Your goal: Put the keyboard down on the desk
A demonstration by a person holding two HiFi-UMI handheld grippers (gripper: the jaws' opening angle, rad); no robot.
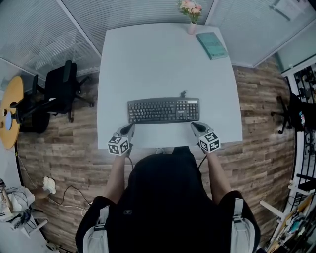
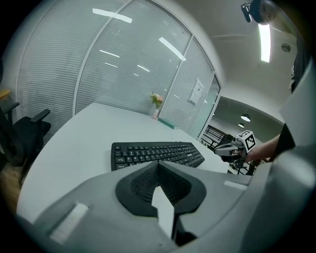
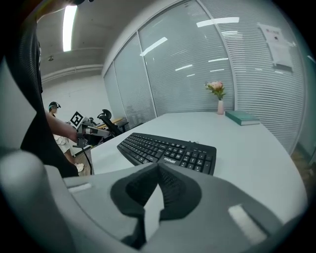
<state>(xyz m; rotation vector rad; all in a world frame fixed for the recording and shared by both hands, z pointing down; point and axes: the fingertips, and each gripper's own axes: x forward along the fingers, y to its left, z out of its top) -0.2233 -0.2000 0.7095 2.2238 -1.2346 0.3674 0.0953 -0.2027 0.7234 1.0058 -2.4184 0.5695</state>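
The flat black computer keyboard (image 1: 163, 110) lies on the pale grey table (image 1: 163, 59), keys up. It runs parallel to the near edge, a little in from it and squarely in front of you. From that I judge the putting-down done: nothing lifts or tilts the keyboard, and neither gripper touches it.

Your left gripper (image 1: 129, 129) sits just off the keyboard's near left corner and your right gripper (image 1: 195, 127) just off its near right corner. That is one at each end, which is where a two-handed carry of a long, thin thing would leave them. Both point across the table toward the keyboard from your side.

In the left gripper view the jaws are clenched pad to pad with nothing between them, and the keyboard lies clear beyond them. The right gripper view shows the same: jaws pressed together, empty, the keyboard ahead on the table.

At the far end of the table stand a small vase of pink flowers (image 1: 191, 15) and a teal book (image 1: 211, 45). Both are well apart from the keyboard, so placing it near you keeps it clear of them. As I read it, all that is left is for you to draw your hands off the table.
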